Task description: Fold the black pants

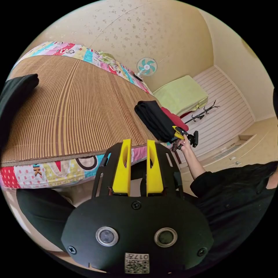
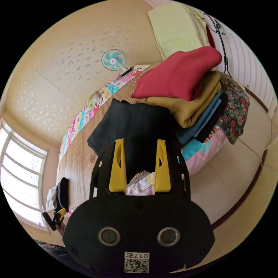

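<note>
The bed (image 1: 72, 115), laid with a ribbed straw mat (image 1: 75, 101) over a patchwork sheet (image 1: 43, 170), takes up most of the left gripper view; at its far corner sits a stack of folded clothes (image 2: 188, 95), a red piece on top, mustard and blue ones below, a flowered cloth hanging off the side; the black pants (image 2: 130, 127) lie folded into a thick pad on the mat, touching the stack, with one edge drooping over the bed's side towards the right gripper (image 2: 140, 150).

That gripper's yellow jaws stand apart on either side of the hanging black edge, pressing on nothing; judging by the compact pad, the folding looks nearly done, and the step in hand seems to be setting the pants in place. The left gripper (image 1: 138, 150) hovers off the near edge of the bed, jaws parted by a narrow gap and empty; another dark cloth (image 1: 16, 92) lies at the mat's far side (whether clothing or a cushion I cannot tell).

To do this well: take the drooping edge through all its layers, not just the outer one; lift it gently onto the mat so the pad does not unroll; keep clear of the stack, which leans and could topple if nudged; bring the left gripper over to steady the pad's other end.
</note>
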Demonstrator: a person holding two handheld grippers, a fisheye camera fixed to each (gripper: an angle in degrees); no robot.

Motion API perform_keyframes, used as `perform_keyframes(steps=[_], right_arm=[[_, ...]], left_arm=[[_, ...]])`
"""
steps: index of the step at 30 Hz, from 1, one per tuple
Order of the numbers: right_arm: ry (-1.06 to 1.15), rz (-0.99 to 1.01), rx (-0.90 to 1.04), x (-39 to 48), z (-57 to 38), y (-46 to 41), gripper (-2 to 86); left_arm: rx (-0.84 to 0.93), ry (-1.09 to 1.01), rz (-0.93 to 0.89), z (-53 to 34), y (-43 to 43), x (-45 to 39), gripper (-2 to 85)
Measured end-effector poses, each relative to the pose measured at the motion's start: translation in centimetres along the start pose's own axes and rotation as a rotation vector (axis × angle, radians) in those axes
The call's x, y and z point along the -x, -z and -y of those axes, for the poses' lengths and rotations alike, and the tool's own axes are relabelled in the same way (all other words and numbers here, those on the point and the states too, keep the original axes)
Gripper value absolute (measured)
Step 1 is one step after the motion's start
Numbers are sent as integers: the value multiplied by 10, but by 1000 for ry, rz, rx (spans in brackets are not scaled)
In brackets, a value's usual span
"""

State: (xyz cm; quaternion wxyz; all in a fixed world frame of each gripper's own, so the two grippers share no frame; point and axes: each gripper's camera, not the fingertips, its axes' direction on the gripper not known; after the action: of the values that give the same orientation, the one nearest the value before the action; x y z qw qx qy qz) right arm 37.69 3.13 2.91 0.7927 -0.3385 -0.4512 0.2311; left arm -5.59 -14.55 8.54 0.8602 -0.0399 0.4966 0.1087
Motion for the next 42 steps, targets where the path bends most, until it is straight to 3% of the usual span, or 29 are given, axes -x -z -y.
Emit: perform_keyframes(steps=[3,7,11,14,16,22,26,29,32,34,35,38,40,42], right_arm=[[13,-41,-56,37,18,-14,85],[491,372,-11,191,16,-25,65],[998,603,288,350,-81,-76,62],[1216,762,558,390,-178,-103,64],[1242,853,689,385,-227,-106,64],[1053,996,815,291,-302,-50,29],[895,865,751,203,-308,5,31],[762,829,699,155,-298,38,34],[662,785,608,127,-287,66,40],[610,742,554,121,-283,77,51],[562,715,524,119,-280,81,62],[483,668,477,120,-273,82,96],[417,647,429,121,-268,76,119],[337,664,386,124,-259,60,141]], left_arm=[[9,-25,-5,1,-7,-24,82],[-15,-71,11,-15,5,-54,77],[-10,-102,36,-28,7,-77,73],[-43,-123,89,-33,11,-98,76],[-65,-107,96,-31,14,-107,78],[61,-125,65,2,-30,-120,93],[214,-268,72,57,-106,-147,111],[282,-342,222,105,-189,-170,130],[338,-410,509,133,-285,-174,135],[494,-386,750,134,-357,-147,123],[517,-380,764,132,-365,-141,117],[392,-293,604,130,-320,-138,67],[262,-123,256,130,-246,-119,56],[177,-55,102,126,-193,-107,53]])
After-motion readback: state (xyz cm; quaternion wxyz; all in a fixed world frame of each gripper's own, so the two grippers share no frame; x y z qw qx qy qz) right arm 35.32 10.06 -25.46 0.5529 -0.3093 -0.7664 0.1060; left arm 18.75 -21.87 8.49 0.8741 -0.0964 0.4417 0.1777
